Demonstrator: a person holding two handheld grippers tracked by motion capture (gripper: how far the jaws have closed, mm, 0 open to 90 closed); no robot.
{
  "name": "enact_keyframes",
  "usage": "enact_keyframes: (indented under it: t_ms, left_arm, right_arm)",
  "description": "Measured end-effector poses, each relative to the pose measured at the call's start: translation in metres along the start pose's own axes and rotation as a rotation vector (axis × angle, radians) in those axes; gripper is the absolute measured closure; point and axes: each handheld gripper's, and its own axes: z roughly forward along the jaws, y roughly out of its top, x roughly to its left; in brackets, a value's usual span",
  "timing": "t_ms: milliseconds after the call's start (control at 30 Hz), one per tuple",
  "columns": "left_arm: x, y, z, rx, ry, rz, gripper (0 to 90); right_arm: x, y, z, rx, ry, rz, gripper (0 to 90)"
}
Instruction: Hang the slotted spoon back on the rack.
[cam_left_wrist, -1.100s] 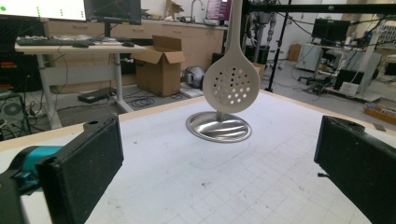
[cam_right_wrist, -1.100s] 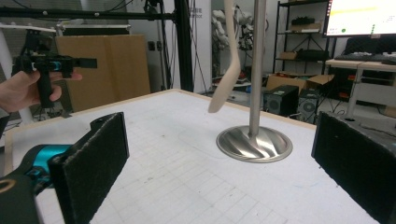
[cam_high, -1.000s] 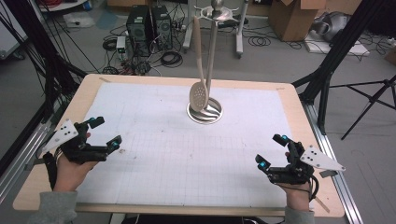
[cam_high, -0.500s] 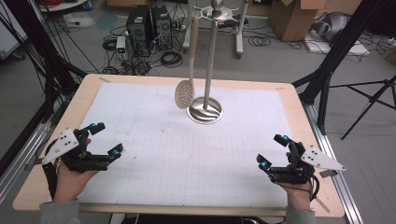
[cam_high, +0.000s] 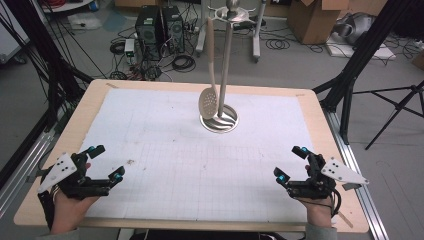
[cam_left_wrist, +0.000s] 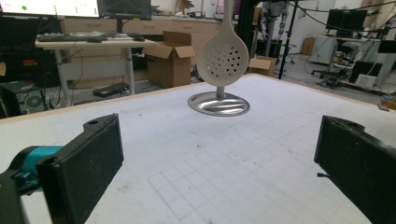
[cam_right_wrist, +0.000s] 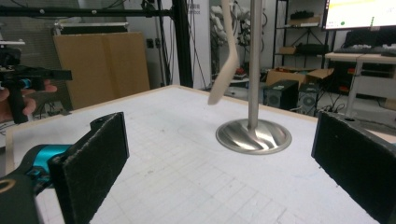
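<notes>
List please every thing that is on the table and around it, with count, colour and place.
beige perforated plastic skimmer spoon: 1, beige, hanging from the stand's top, bowl above the base
polished metal stand with round base: 1, silver, far middle of the table
white gridded mat: 1, white, covering the tabletop
light wooden table: 1, light wood, centre
cardboard boxes: several, brown, floor beyond the table
black computer towers: 2, black, floor beyond the table
left hand-held gripper: 1, black, near left corner, open
right hand-held gripper: 1, black, near right corner, open
</notes>
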Motion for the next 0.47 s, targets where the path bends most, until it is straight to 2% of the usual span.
enact_keyframes:
  t_ms: [67,167,233,333,467]
  left_arm:
    - [-0.003,-0.002,-0.005,-0.012,0.009,0.006,1.7]
    - [-0.002,-0.002,-0.01,0.003,0.02,0.009,1.7]
    - [-0.002,-0.002,-0.012,-0.01,0.03,0.007,1.7]
    - [-0.003,-0.003,-0.016,-0.003,0.036,0.012,1.7]
    - [-0.001,-0.006,-0.02,0.0,0.049,-0.006,1.7]
  right_arm:
    - [-0.001,-0.002,-0.002,0.006,-0.006,-0.003,2.7]
    - [-0.003,-0.003,-0.006,0.003,-0.016,0.005,2.7]
    - [-0.003,-0.004,-0.008,0.005,-0.022,0.009,2.7]
    - [-0.003,-0.005,-0.008,0.012,-0.026,0.007,2.7]
    - [-0.001,-0.006,-0.006,0.019,-0.022,-0.001,2.7]
